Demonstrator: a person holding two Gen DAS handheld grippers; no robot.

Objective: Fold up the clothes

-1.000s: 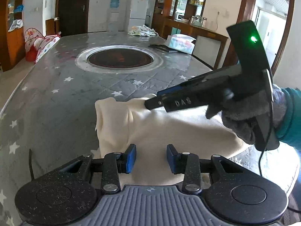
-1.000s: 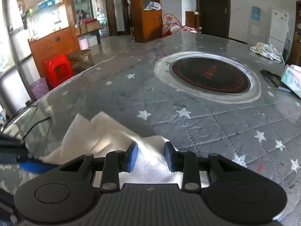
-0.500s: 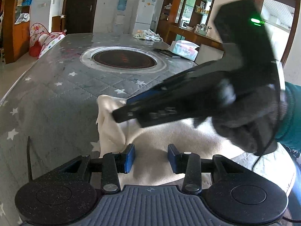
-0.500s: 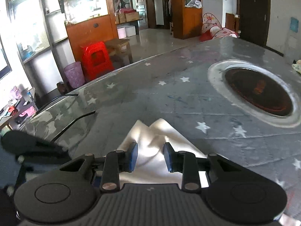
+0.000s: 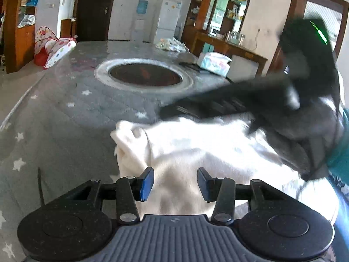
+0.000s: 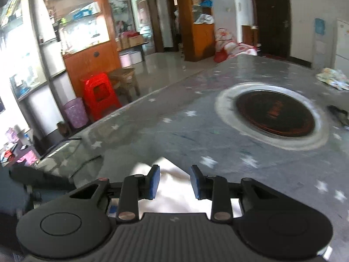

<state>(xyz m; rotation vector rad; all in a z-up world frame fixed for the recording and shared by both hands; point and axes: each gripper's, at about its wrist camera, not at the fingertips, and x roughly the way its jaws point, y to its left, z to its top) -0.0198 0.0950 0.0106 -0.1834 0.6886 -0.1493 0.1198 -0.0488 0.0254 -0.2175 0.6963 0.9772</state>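
My left tool [image 5: 175, 182] is spread wide with nothing between its fingers, over the cream garment [image 5: 196, 150] at the counter's [image 5: 65, 118] near edge — bare quilted surface stretches beyond to the round inset [image 5: 145, 77]. My right tool [image 6: 175, 182] also gapes empty above the cloth's far-left corner — long axis runs along the near edge.

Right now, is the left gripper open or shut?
Open: the left gripper shows a wide gap between its blue pads, white garment visible between.

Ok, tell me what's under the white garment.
The white garment lies on the grey starred table cover, which shows all around it. Anything beneath the cloth itself is covered.
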